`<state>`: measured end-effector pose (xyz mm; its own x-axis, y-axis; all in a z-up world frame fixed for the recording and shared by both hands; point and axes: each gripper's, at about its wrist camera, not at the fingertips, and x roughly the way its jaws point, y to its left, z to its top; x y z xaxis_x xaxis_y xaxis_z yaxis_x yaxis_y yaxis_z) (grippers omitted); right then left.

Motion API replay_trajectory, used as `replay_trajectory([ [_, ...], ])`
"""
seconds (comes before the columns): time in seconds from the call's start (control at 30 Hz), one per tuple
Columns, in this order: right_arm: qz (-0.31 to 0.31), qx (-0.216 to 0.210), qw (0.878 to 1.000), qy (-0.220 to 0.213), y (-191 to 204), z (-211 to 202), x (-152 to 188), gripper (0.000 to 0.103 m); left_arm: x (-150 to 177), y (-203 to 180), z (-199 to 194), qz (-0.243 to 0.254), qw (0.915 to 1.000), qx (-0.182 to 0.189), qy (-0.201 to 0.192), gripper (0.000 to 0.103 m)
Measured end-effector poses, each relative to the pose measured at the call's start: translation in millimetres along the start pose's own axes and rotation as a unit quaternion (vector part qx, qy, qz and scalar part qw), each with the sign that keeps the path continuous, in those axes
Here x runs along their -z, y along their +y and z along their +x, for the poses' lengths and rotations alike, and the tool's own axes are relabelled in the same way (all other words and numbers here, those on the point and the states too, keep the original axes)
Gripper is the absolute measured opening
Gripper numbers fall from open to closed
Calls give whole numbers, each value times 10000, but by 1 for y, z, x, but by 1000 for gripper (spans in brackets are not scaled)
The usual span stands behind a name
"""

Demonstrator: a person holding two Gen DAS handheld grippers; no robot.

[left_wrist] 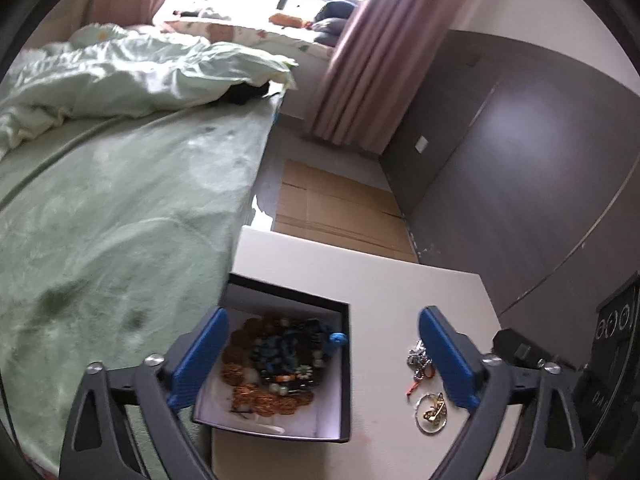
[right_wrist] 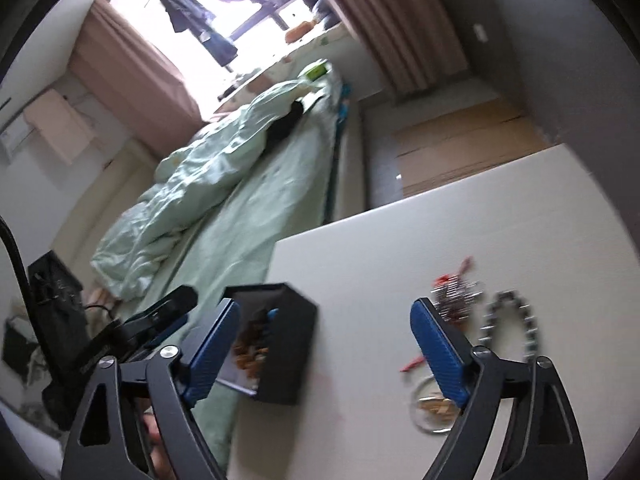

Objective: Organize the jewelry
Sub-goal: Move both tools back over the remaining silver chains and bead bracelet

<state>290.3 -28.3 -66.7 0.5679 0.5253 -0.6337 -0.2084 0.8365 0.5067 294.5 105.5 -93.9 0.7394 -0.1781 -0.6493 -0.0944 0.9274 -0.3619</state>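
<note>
A black jewelry box (left_wrist: 344, 360) with a white inside stands on the white table (left_wrist: 380, 288). It holds orange, blue and dark bead strands (left_wrist: 272, 364). My left gripper (left_wrist: 324, 364) is open and empty, hovering over the box's right wall. To its right lie a silver chain piece (left_wrist: 416, 360) and a gold brooch in a ring (left_wrist: 432, 412). In the right wrist view, the box (right_wrist: 288, 344) sits at the table's left edge. My right gripper (right_wrist: 324, 352) is open and empty above the table (right_wrist: 440, 220). A silver cluster (right_wrist: 456, 296), a link bracelet (right_wrist: 516, 324) and the ringed brooch (right_wrist: 428, 404) lie beside its right finger.
A bed with a green sheet (left_wrist: 120, 220) and a rumpled duvet (left_wrist: 120, 68) borders the table on the left. Cardboard (left_wrist: 332, 208) lies on the floor beyond the table. A dark wardrobe wall (left_wrist: 520, 160) stands on the right. A black bag (right_wrist: 56, 304) sits at the far left.
</note>
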Motion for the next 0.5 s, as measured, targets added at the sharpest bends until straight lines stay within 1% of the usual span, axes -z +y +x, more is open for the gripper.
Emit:
replay_trajectory([
  [0.1, 84, 196, 9997, -112, -12, -11, -3, 93, 3, -12, 2, 159, 9999, 51, 0, 103],
  [0.23, 98, 555, 9982, -219, -24, -25, -5, 93, 6, -27, 5, 378, 9992, 119, 11, 103],
  [0.3, 128, 598, 9978, -262, -33, -33, -6, 93, 8, -34, 7, 463, 9988, 182, 34, 103],
  [0.43, 269, 607, 9972, -330, -52, -48, -8, 93, 12, -44, 16, 560, 9975, 373, 210, 103],
  [0.5, 289, 730, 9964, -314, -62, -54, -8, 93, 14, -51, 18, 654, 9967, 414, 224, 102],
])
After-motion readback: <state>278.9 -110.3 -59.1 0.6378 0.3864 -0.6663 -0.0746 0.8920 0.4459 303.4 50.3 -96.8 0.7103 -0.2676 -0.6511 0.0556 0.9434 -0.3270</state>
